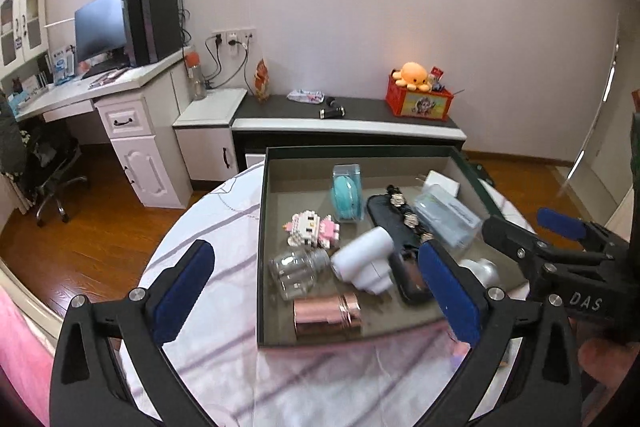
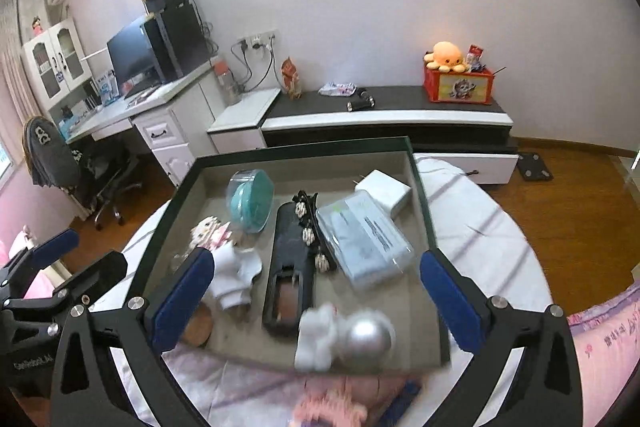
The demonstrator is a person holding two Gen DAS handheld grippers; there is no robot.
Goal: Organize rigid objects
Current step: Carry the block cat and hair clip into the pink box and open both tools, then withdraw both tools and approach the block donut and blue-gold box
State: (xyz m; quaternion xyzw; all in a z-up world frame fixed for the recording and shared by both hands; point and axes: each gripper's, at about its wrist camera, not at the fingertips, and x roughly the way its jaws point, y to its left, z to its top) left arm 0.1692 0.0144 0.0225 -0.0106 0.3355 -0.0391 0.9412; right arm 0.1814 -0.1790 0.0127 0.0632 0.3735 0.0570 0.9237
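A dark-rimmed tray (image 1: 262, 227) (image 2: 420, 195) on the round table holds several rigid objects: a teal case (image 1: 347, 195) (image 2: 250, 201), a pink block figure (image 1: 312, 229), a clear jar (image 1: 294, 271), a rose-gold cylinder (image 1: 326, 315), a white massage gun (image 1: 366, 261) (image 2: 236, 273), a black case (image 1: 394, 223) (image 2: 290, 267), a clear plastic box (image 1: 446, 217) (image 2: 364, 239), a white adapter (image 2: 386, 189) and a silver-headed white figure (image 2: 348, 337). My left gripper (image 1: 316, 297) is open over the tray's near left. My right gripper (image 2: 316, 297) is open over the tray's near edge, empty.
The table (image 1: 224, 211) has a white striped cloth. Pink bedding (image 2: 600, 339) lies at the near side. A low black-and-white cabinet (image 1: 348, 125) with a red box and orange plush stands behind. A desk with monitor and chair is at the left.
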